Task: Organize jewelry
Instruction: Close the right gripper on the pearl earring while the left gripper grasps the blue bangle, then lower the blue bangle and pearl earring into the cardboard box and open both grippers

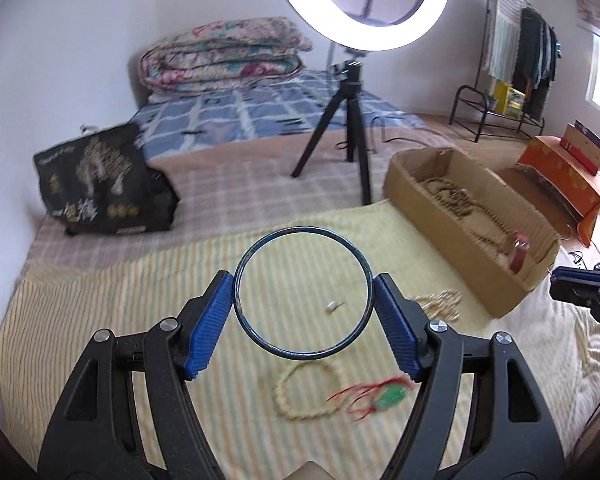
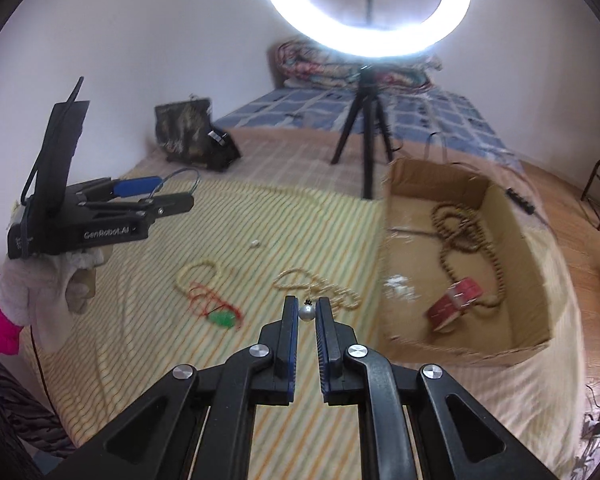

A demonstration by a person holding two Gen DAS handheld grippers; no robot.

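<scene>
My left gripper (image 1: 303, 294) is shut on a dark blue bangle (image 1: 300, 232), held by its sides above the striped yellow cloth (image 1: 100, 320). In the right wrist view the left gripper (image 2: 168, 196) hangs at the left with the bangle (image 2: 182, 178). My right gripper (image 2: 306, 312) is shut on a small silver pearl bead (image 2: 306, 313) at its fingertips. On the cloth lie a cream bead necklace with a green pendant and red cords (image 2: 222, 318), another cream bead strand (image 2: 320, 286) and a tiny white piece (image 2: 255, 244). A cardboard box (image 2: 520, 240) at the right holds a brown bead string (image 2: 460, 232) and a red item (image 2: 456, 304).
A ring light on a black tripod (image 2: 366, 152) stands behind the cloth. A black printed bag (image 1: 100, 184) sits at the back left. A folded quilt (image 1: 224, 54) lies on the blue checked sheet. An orange box (image 1: 568, 176) and a clothes rack (image 1: 516, 60) stand at the far right.
</scene>
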